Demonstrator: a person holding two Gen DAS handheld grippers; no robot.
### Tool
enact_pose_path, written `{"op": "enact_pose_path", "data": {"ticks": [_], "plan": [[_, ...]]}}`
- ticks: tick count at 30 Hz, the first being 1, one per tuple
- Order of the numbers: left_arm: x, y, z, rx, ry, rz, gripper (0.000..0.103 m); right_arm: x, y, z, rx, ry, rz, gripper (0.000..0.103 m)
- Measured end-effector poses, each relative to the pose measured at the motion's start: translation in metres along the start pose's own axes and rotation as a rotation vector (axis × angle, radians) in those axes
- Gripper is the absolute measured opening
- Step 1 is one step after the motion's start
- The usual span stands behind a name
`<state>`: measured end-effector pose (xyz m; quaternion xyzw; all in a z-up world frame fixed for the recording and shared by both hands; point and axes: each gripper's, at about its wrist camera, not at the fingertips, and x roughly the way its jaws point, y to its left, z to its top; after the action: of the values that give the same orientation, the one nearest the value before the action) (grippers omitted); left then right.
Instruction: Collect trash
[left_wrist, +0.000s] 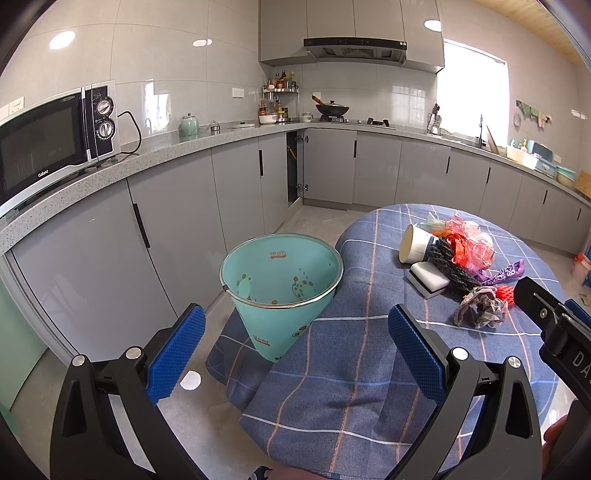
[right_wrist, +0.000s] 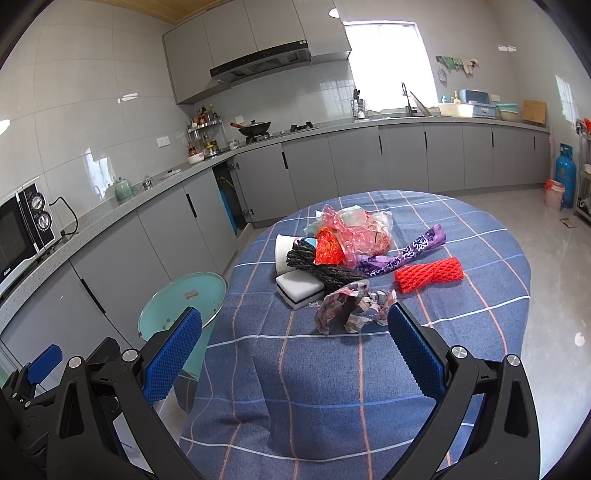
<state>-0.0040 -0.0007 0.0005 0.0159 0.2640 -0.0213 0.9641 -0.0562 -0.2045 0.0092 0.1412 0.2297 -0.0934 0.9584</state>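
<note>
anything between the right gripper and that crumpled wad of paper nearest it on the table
Nothing visible. The right gripper is open and the crumpled wad lies straight ahead of its fingers, with only bare checked tablecloth in between. The sponge and red foam net sit off to either side.

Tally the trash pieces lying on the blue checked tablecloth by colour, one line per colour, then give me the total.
White: 2, the paper cup and the sponge block
Red or pink: 2, the crumpled red-pink plastic bag and the red foam net
Purple: 1, the purple wrapper
Dark grey: 1, the braided rope
Mixed print: 1, the crumpled paper wad
Total: 7
</note>
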Motion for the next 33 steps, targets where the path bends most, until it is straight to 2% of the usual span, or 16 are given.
{"op": "enact_pose_path", "data": {"ticks": [22, 27, 33], "plan": [[0.014, 0.000, -0.004, -0.008, 0.031, -0.003, 0.097, 0.010, -0.007, 0.002, 0.004, 0.011, -0.014, 0.099], [0.028, -0.007, -0.008, 0.009, 0.040, -0.067, 0.097, 0.021, -0.036, 0.004, 0.001, 0.005, -0.069, 0.099], [0.065, -0.025, -0.017, 0.019, 0.122, -0.134, 0.097, 0.052, -0.087, 0.003, 0.084, 0.069, -0.141, 0.099]]}}
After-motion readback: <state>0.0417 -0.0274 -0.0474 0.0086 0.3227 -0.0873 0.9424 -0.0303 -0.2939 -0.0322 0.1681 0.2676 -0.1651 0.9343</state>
